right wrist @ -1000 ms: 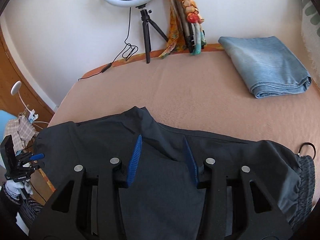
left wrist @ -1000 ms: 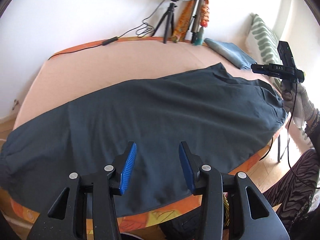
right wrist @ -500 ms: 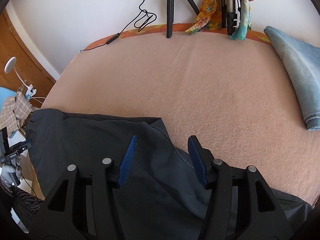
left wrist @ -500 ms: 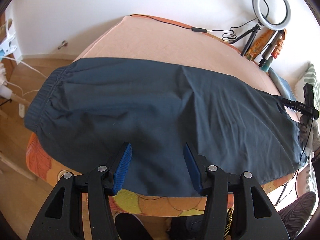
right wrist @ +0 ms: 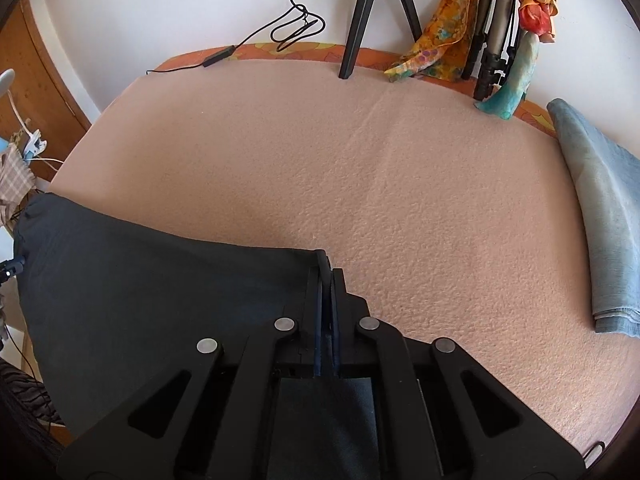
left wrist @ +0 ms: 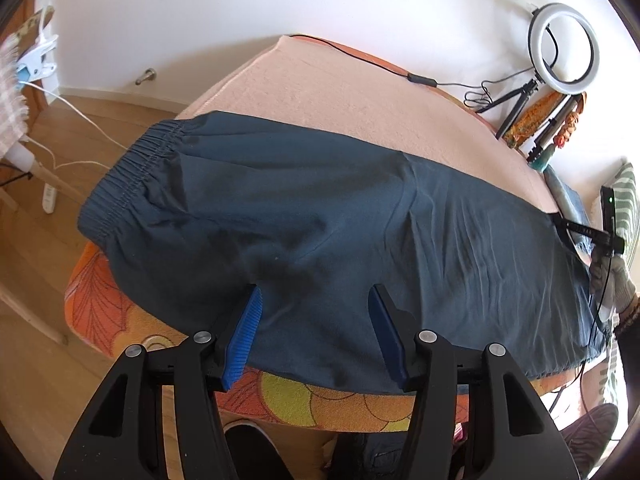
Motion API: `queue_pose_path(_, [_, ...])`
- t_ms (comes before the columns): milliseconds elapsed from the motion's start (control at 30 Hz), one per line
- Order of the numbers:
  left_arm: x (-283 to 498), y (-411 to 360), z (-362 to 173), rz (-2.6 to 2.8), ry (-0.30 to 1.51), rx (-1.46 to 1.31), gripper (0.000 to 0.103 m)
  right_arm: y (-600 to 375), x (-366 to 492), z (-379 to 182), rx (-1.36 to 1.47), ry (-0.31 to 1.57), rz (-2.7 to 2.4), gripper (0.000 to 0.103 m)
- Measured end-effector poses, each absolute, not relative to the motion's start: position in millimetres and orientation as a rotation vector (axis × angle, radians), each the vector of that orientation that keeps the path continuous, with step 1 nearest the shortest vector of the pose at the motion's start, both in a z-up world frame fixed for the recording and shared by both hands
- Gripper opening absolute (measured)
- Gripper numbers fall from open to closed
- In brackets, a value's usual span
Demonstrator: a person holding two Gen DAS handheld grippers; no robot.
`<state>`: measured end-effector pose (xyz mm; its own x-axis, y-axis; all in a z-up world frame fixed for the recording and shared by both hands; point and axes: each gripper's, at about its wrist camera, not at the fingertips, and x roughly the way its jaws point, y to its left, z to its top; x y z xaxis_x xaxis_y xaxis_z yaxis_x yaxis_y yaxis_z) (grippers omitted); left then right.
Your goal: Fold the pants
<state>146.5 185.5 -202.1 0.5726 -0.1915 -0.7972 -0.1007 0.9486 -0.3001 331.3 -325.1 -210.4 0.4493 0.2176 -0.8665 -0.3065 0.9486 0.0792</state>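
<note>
Dark navy pants (left wrist: pixel 320 232) lie flat along the near side of a table under a pink blanket (left wrist: pixel 340 96), with the elastic waistband (left wrist: pixel 132 176) at the left end. My left gripper (left wrist: pixel 316 328) is open, above the pants' near edge. My right gripper (right wrist: pixel 327 276) is shut on the far corner of the pants' leg end (right wrist: pixel 160 300). It also shows in the left wrist view (left wrist: pixel 560 222) at the right end of the pants.
Folded light blue jeans (right wrist: pixel 604 216) lie at the right of the blanket. A ring light on a tripod (left wrist: pixel 564 48), a second tripod with scarves (right wrist: pixel 492 32) and a cable (right wrist: pixel 296 28) stand along the back edge. Wooden floor (left wrist: pixel 36 280) lies to the left.
My right gripper has closed on the pants' leg-end corner. My left gripper has swung left toward the waistband end and stays open.
</note>
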Motion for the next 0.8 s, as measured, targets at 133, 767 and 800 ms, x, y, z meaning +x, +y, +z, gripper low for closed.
queue_pose_path(133, [132.5, 217.4, -190.2, 0.012, 0.91, -0.457, 0.054, -325.2, 327.8, -211.6, -0.093, 1.06, 0.279, 0.014])
queue_pose_path(767, [126.3, 298.8, -225.0, 0.158, 0.864, -0.914, 0.055, -315.2, 194.1, -136.2, 0.191, 0.837, 0.337, 0.051])
queue_pose_path(800, [128.3, 299.4, -226.2, 0.166, 0.863, -0.907, 0.054, -311.8, 188.7, -134.2, 0.198, 0.83, 0.35, 0.051])
